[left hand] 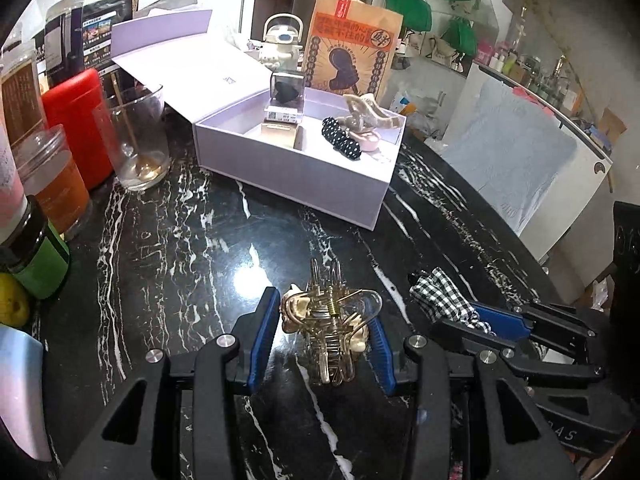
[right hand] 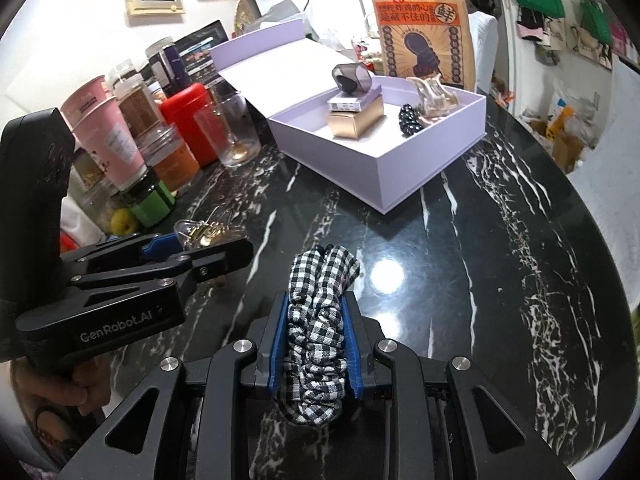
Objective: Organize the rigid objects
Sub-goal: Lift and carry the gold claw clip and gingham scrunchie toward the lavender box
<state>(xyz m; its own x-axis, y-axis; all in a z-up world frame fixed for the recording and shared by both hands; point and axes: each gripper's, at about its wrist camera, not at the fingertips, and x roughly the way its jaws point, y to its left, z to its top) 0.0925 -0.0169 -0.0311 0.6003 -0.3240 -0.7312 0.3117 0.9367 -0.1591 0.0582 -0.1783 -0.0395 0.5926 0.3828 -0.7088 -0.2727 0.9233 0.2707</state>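
A gold wire hair claw clip (left hand: 332, 320) is clamped between the blue pads of my left gripper (left hand: 324, 316), above the black marble table (left hand: 180, 248). My right gripper (right hand: 316, 320) is shut on a black-and-white gingham scrunchie (right hand: 320, 320), which bulges out past the fingertips. In the left wrist view the right gripper (left hand: 480, 316) and the scrunchie (left hand: 440, 296) show at the right. In the right wrist view the left gripper (right hand: 180, 248) shows at the left with the clip (right hand: 204, 232). An open lilac box (left hand: 296, 172) (right hand: 384, 160) stands ahead, holding a gold carton, a beige claw clip (left hand: 368, 114) and a dotted black scrunchie (left hand: 342, 138).
Jars, a red canister (left hand: 80, 120) and a glass with a spoon (left hand: 140, 140) line the table's left side. A brown paper bag (left hand: 352, 48) stands behind the box. The box lid (left hand: 192, 56) lies open to the back left. The table edge curves away on the right.
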